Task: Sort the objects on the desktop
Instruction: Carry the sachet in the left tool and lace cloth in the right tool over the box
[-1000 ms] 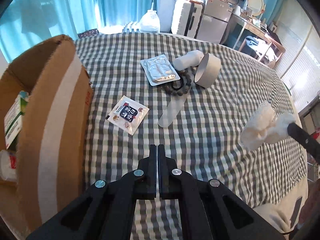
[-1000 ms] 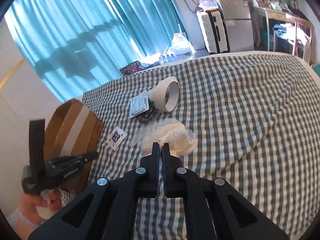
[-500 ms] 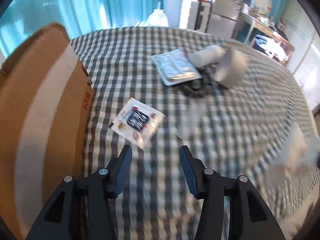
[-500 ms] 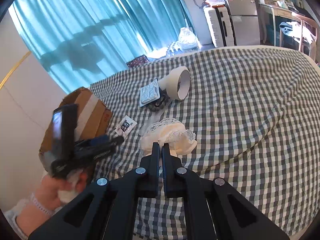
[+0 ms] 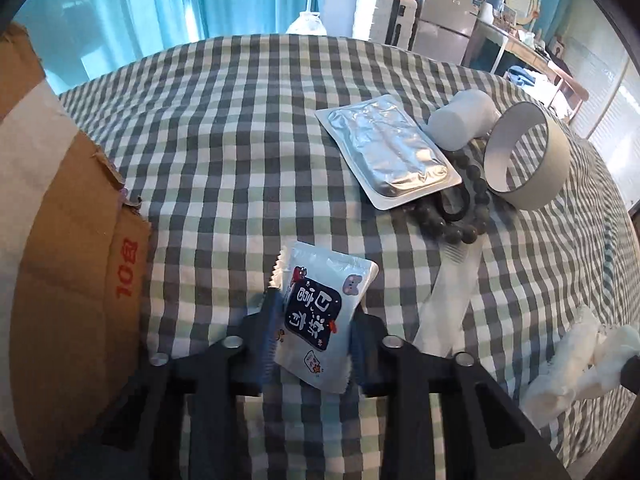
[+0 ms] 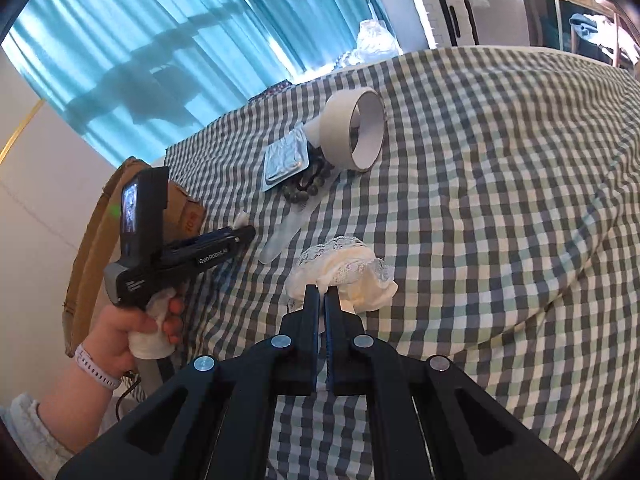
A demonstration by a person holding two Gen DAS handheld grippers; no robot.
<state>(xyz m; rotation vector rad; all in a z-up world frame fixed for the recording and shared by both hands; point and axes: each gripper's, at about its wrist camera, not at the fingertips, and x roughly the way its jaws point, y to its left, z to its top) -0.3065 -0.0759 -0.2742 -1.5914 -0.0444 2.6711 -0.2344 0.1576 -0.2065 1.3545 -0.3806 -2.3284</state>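
Observation:
My left gripper (image 5: 314,320) is open, its jaws on either side of a small white snack packet (image 5: 320,316) with a dark label, lying on the checked cloth. My right gripper (image 6: 323,294) is shut on a white lace cloth bundle (image 6: 344,272), which also shows in the left wrist view (image 5: 576,356). A silver foil pack (image 5: 390,154), a dark bead bracelet (image 5: 460,216), a wide tape roll (image 5: 528,156), a white bottle (image 5: 460,120) and a clear plastic tube (image 5: 448,300) lie together beyond the packet.
A brown cardboard box (image 5: 60,248) stands at the left edge of the checked tablecloth (image 5: 240,128); it also shows in the right wrist view (image 6: 92,240). Blue curtains, a suitcase and a fridge are behind the table.
My left gripper opened and moved forward and down until its jaws straddle the snack packet. My right gripper stayed shut on the lace cloth and shifted slightly.

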